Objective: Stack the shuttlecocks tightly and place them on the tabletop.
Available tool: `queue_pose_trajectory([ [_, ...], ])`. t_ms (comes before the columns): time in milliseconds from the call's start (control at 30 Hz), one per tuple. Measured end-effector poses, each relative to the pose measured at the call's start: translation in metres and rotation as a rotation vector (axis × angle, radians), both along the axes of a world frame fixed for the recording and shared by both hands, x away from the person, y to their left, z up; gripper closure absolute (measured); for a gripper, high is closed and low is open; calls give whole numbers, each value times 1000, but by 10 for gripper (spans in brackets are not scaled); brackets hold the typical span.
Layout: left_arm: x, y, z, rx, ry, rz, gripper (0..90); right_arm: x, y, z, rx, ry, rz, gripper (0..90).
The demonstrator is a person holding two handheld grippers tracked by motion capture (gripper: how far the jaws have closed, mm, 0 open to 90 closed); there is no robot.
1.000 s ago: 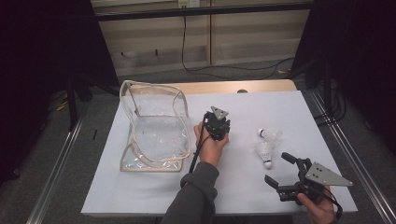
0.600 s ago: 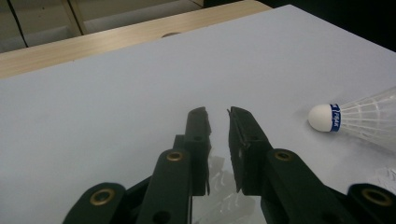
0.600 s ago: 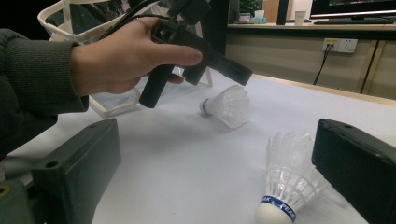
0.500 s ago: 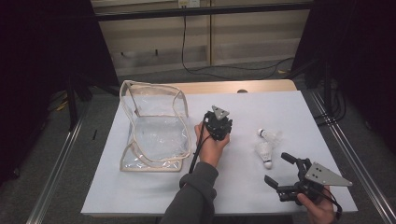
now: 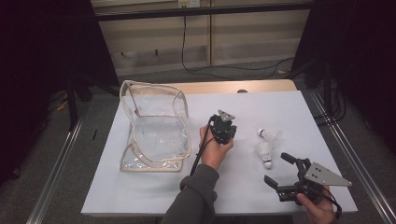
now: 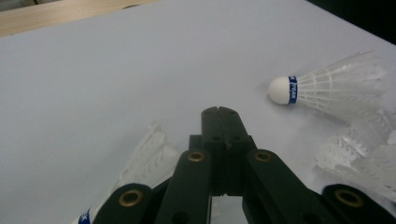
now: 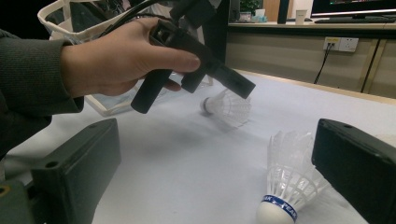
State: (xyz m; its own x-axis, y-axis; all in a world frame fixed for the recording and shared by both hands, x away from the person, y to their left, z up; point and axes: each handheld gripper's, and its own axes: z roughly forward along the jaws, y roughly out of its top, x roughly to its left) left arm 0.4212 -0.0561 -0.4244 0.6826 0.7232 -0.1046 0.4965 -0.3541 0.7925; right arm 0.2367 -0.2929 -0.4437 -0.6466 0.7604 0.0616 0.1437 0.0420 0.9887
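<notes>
Count: three shuttlecocks, one clear bag, two hand-held grippers.

Shuttlecocks — two lie close together on the white surface [image 5: 154,196] right of centre in the high view: one [image 5: 267,135] farther back, one [image 5: 265,152] nearer, cork toward the person. The third shuttlecock [image 6: 140,175] shows in the left gripper view, lying on the surface just below and to the left of the jaws, feathers spread; in the right gripper view it sits under the tip of the left hand-held gripper [image 7: 223,108]. Whether it touches the jaws I cannot tell.

Left hand-held gripper [image 5: 224,128]: mid-surface, held in the left hand [image 5: 214,150], angled down. Jaws have just been closing and now meet, pads together with nothing between them. Against the earlier high views, the hand and gripper sit in much the same spot; the two right-hand shuttlecocks have not shifted.

Right hand-held gripper [image 5: 279,170]: near the front right edge, jaws spread wide, holding nothing. The nearer shuttlecock lies just ahead of it, beside the right jaw in its own view.

Container — clear bag [image 5: 156,128] with pale trim, left of the left hand, mouth open, slumped. Nothing visible inside.
</notes>
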Motion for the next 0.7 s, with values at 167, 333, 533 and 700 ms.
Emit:
queue_pose_trajectory([
  [167, 2, 4, -2, 10, 15, 14, 900, 0, 0, 0, 0, 1, -2, 7],
  [333, 4, 8, -2, 17, 16, 23, 900, 0, 0, 0, -2, -2, 1, 7],
  [533, 8, 15, -3, 25, 20, 50, 900, 0, 0, 0, -1, -1, 0, 8],
  [700, 9, 19, -2, 35, 16, 58, 900, 0, 0, 0, -2, -1, 0, 7],
])
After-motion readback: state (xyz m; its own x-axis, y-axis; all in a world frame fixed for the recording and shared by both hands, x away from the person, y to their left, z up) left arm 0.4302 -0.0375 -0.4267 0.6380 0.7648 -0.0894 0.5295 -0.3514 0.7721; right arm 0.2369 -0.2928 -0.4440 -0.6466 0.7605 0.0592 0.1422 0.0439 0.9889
